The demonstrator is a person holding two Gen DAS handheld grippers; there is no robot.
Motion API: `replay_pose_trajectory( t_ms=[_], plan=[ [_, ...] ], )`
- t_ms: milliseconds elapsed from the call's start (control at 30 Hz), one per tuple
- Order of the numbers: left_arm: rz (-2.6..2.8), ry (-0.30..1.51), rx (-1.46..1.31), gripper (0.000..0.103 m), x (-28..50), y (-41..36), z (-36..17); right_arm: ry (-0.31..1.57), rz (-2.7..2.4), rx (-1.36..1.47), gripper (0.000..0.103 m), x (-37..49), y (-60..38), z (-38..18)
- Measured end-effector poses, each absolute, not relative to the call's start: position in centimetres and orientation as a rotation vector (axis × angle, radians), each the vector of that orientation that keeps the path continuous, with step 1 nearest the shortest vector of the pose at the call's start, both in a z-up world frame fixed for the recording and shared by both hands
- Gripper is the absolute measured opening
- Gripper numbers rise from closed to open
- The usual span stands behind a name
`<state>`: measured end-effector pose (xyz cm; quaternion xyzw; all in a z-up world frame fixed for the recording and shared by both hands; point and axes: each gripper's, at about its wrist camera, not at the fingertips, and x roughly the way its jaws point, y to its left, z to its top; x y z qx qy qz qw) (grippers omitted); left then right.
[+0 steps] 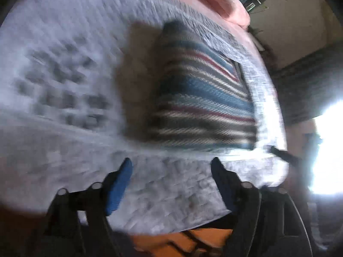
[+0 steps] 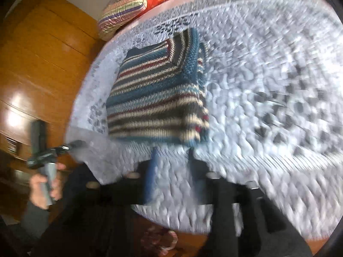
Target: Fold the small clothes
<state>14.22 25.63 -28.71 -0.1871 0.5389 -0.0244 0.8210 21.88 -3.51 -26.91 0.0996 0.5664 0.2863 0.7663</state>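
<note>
Striped sweater [image 2: 157,92] lying folded into a compact rectangle on the quilted bedspread [image 2: 268,90] just ahead of both tools, the left gripper [image 1: 171,165] and right gripper [image 2: 172,153] each spread apart and empty, suggesting this garment is essentially finished.

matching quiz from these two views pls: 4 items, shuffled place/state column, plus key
Items:
1. sweater
2. left hand-held gripper
3. right hand-held gripper
4. pillow

Place or state:
A. at the bed's far edge, by the wardrobe
B. open, empty, fingers wide apart
C. folded, lying on the quilt
D. open, empty, fingers closer together, just short of the sweater's near edge

Pairs: 1-C, 2-B, 3-D, 4-A
</note>
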Motion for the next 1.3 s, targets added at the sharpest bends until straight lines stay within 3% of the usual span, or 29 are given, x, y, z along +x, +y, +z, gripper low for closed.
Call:
replay_pose_trajectory(
  t_ms=[33,100,300,500,767,1300],
  plan=[
    [-0.018,1.128,-0.324,0.094,13.1,24.7,-27.4,1.205,0.570,0.162,0.064,20.4,-3.2,-25.9],
    [0.051,1.074,-0.209,0.094,10.2,23.3,-24.9,1.141,0.484,0.065,0.086,16.8,-2.7,-23.4],
    [0.168,0.959,-0.128,0.094,5.5,19.6,-19.4,0.983,0.276,-0.097,0.100,8.3,0.0,-18.7],
    [0.120,1.017,-0.088,0.094,2.3,16.7,-15.7,0.918,0.225,-0.088,0.100,4.5,0.1,-13.6],
    [0.087,0.957,-0.098,0.093,-0.7,15.2,-10.6,0.828,0.179,-0.127,0.100,0.6,0.7,-7.7],
    [0.095,0.956,-0.089,0.093,-1.4,14.3,-10.4,0.830,0.194,-0.155,0.100,-1.3,2.5,-7.4]
  ],
)
